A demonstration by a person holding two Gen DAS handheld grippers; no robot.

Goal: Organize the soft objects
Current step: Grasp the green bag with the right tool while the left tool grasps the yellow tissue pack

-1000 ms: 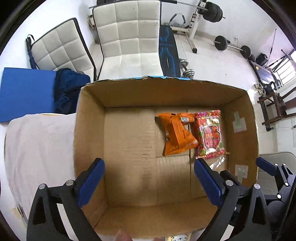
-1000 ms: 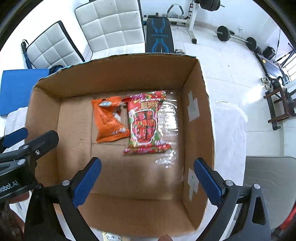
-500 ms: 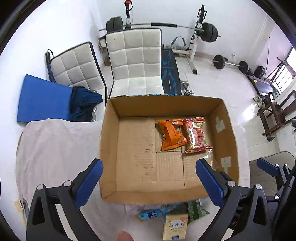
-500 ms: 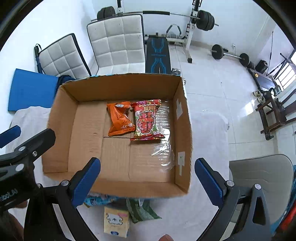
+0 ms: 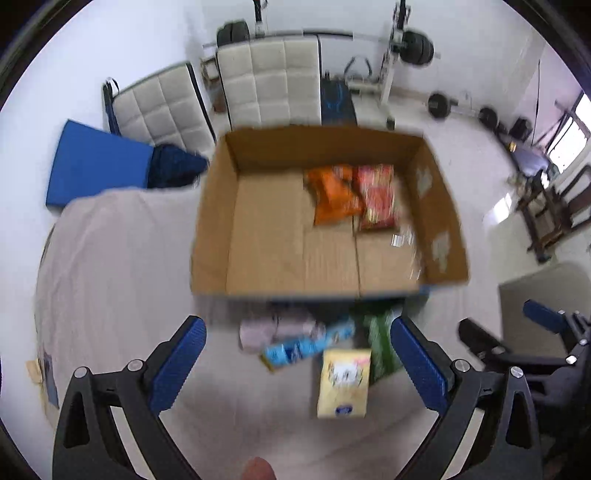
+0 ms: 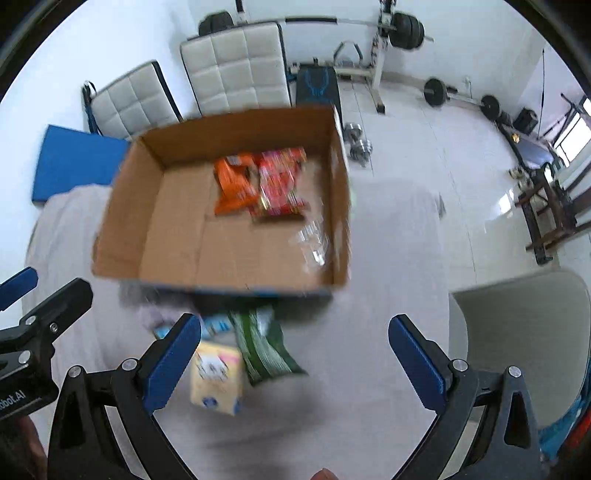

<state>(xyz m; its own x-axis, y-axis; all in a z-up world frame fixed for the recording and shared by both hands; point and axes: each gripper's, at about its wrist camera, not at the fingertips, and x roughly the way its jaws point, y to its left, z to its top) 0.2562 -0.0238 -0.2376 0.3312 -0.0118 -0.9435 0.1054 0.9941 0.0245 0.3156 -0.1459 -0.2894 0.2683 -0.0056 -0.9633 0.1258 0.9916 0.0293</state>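
Observation:
An open cardboard box [image 5: 214,221] [image 6: 122,229] stands on a cloth-covered table. Inside lie an orange snack bag [image 5: 332,195] [image 6: 232,184], a red snack bag [image 5: 378,197] [image 6: 280,184] and a clear wrapper [image 5: 404,240] [image 6: 312,243]. In front of the box lie a yellow pack [image 5: 343,384] [image 6: 216,374], a green bag [image 5: 380,339] [image 6: 264,350], a blue pack [image 5: 306,347] and a pinkish soft item [image 5: 273,330]. My left gripper [image 5: 297,367] is open and empty above these. My right gripper [image 6: 293,363] is open and empty beside the yellow pack.
The table carries a pale cloth [image 5: 110,277]. Two white padded chairs [image 5: 269,81] and a blue mat [image 5: 92,166] stand behind the box. Gym weights [image 6: 406,26] line the far wall. A grey chair seat [image 6: 517,325] is at the right.
Both grippers have pulled back and up from over the box. The packs in front of the box have come into view. Both stay open.

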